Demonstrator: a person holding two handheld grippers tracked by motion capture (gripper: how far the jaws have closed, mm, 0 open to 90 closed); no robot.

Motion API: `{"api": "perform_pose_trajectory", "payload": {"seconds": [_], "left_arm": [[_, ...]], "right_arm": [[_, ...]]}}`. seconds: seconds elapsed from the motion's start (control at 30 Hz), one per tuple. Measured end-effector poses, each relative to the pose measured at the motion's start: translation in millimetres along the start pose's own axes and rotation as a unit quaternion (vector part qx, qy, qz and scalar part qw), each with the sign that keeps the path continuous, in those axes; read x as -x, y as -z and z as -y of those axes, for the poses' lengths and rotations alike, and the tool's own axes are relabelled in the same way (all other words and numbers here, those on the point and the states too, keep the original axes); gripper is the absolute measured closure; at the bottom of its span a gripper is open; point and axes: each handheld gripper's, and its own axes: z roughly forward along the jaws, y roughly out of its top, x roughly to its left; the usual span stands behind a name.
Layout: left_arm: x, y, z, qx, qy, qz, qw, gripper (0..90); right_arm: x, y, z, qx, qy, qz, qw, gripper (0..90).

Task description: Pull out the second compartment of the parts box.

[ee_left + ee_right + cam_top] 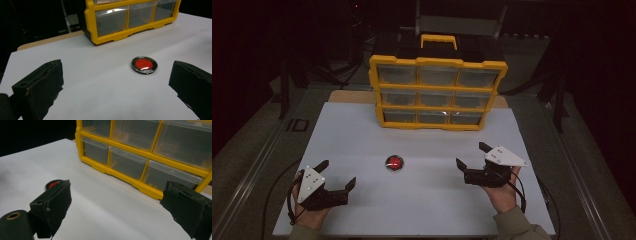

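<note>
The left claw (pixel 337 174) is held wide near the tabletop's (pixel 422 210) front-left corner; the right claw (pixel 471 155) is spread wide toward the right edge, both empty, the red disc (pixel 394 162) between them.

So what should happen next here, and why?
Probably the left gripper should ease forward and to its right toward the red disc. Both grippers stand open and hold nothing; the disc lies alone on the white table, between them, apart from the yellow drawer box. In the left gripper view it sits ahead, nearer one jaw, so a small shift would centre it.
</note>
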Motion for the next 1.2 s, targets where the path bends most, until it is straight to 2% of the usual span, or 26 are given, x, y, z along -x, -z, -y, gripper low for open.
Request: {"api": "perform_pose_trajectory", "payload": {"seconds": [1.2], "left_arm": [[0.9, -1.6, 1.1, 0.001, 0.003, 0.009, 1.0, 0.0]], "right_arm": [[4.6, -25.1, -28.3, -0.009, 0.009, 0.0, 0.9999, 8.3]]}}
